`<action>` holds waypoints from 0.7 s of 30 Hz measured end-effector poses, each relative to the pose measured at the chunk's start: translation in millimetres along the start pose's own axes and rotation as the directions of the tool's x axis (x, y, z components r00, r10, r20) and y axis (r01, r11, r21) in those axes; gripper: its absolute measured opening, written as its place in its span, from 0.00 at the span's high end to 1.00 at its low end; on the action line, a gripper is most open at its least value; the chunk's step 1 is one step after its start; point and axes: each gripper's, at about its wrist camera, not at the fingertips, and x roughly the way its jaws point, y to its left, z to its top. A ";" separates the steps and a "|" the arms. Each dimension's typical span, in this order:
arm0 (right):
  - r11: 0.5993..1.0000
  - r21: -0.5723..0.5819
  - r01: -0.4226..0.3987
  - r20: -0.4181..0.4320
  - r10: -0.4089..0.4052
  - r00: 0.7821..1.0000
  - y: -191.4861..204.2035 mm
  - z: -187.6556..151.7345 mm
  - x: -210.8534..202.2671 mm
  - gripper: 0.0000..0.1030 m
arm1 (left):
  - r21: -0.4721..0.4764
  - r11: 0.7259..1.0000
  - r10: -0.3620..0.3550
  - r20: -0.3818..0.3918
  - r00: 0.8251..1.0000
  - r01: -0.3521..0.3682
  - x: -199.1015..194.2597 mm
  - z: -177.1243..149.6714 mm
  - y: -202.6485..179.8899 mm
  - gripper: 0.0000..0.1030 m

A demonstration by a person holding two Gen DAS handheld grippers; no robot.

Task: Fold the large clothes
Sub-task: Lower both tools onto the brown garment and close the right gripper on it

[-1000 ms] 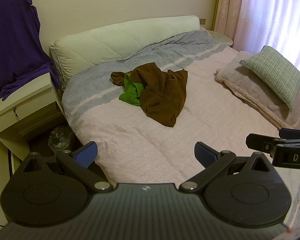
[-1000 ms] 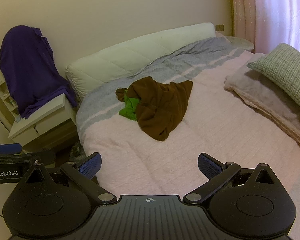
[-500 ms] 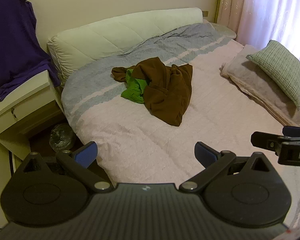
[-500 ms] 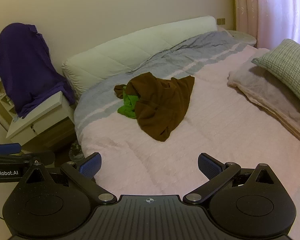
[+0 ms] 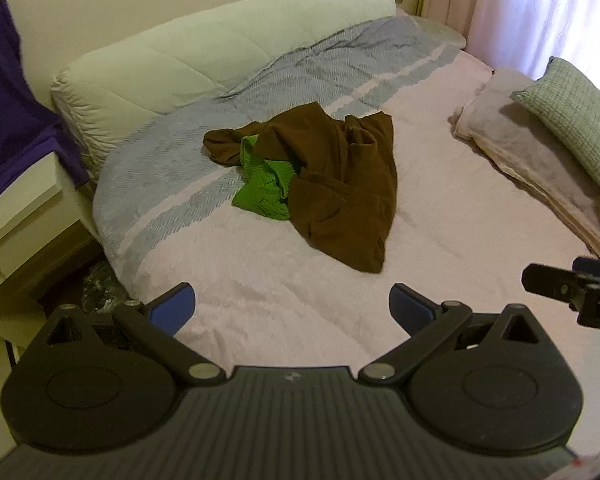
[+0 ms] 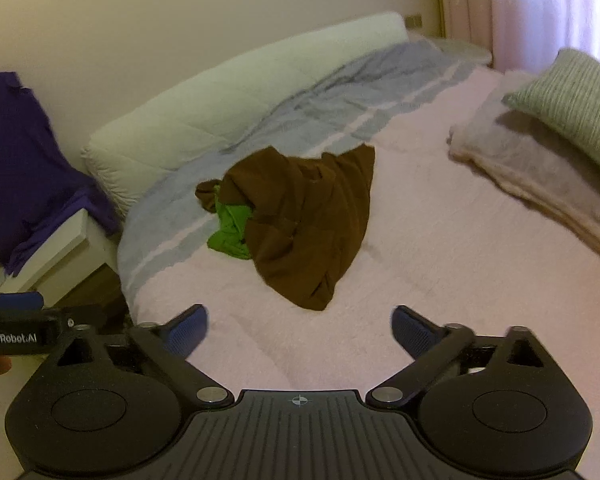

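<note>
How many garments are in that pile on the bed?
2 visible: a brown garment crumpled mid-bed, and a green garment poking out from under its left side. More could be hidden beneath the brown one.

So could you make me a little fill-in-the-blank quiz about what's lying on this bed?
1. The crumpled brown garment lies partly on top of a bright ____ one.
2. Both garments rest on the bed's ____ cover.
3. A checked pillow lies on a folded ____ at the bed's right side.
4. A ____ garment hangs over the white bedside unit on the left.

Missing words: green; pink; blanket; purple
</note>
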 end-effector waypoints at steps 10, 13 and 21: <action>0.986 0.151 0.076 -0.062 -0.067 0.996 -1.6 49.8 112.1 0.31 | 0.069 0.993 -0.095 -0.043 0.995 0.098 116.8 89.2 51.3 0.04; 0.978 0.178 0.106 -0.078 -0.094 0.993 -1.0 64.0 142.5 0.37 | 0.111 0.982 -0.147 -0.049 0.988 0.151 150.8 115.6 55.3 0.05; 0.952 0.277 0.129 0.012 -0.138 0.990 0.2 109.3 207.6 0.39 | 0.190 0.958 -0.210 -0.059 0.976 0.217 237.3 181.9 46.7 0.12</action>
